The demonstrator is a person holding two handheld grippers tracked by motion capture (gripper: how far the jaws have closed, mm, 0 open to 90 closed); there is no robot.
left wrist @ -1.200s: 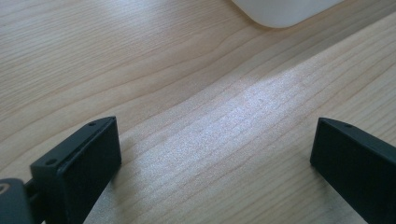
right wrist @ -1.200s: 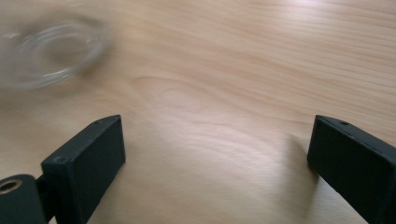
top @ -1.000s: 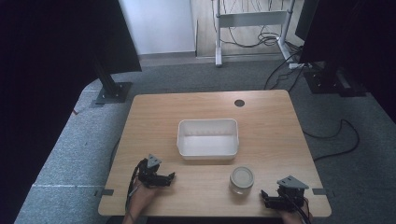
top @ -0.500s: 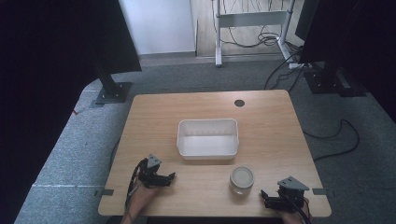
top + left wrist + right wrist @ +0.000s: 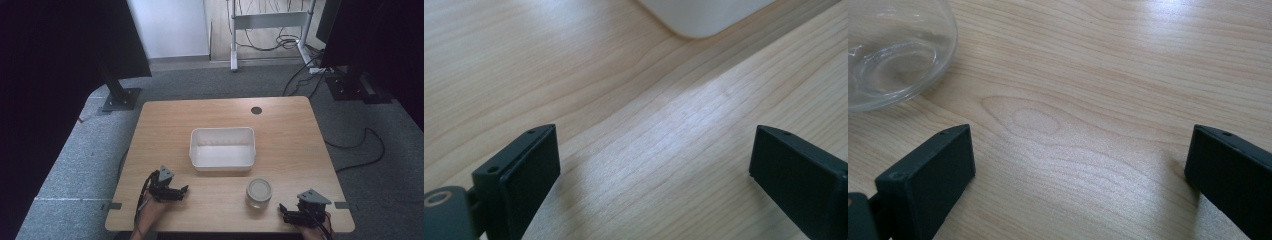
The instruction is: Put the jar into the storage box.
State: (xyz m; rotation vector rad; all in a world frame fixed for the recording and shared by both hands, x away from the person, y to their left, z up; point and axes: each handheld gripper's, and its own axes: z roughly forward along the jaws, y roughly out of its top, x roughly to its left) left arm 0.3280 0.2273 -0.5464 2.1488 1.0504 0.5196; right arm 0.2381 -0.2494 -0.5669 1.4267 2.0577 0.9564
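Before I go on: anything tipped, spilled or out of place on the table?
Nothing stands out. The white tub sits square and empty mid-table, the lidded glass jar stands upright nearer the person, and the wood around them looks dry. Both tongs, left and right, rest open near the front edge, holding nothing.

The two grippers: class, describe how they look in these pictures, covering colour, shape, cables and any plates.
Both are black. The left gripper and the right gripper each carry a grey three-cornered plate on top, and a thin dark cable trails back from each toward the person. Up close, the jaws are flat, rectangular black blocks with finely textured inner faces and small screw holes on their top edges. No sleeves can be made out.
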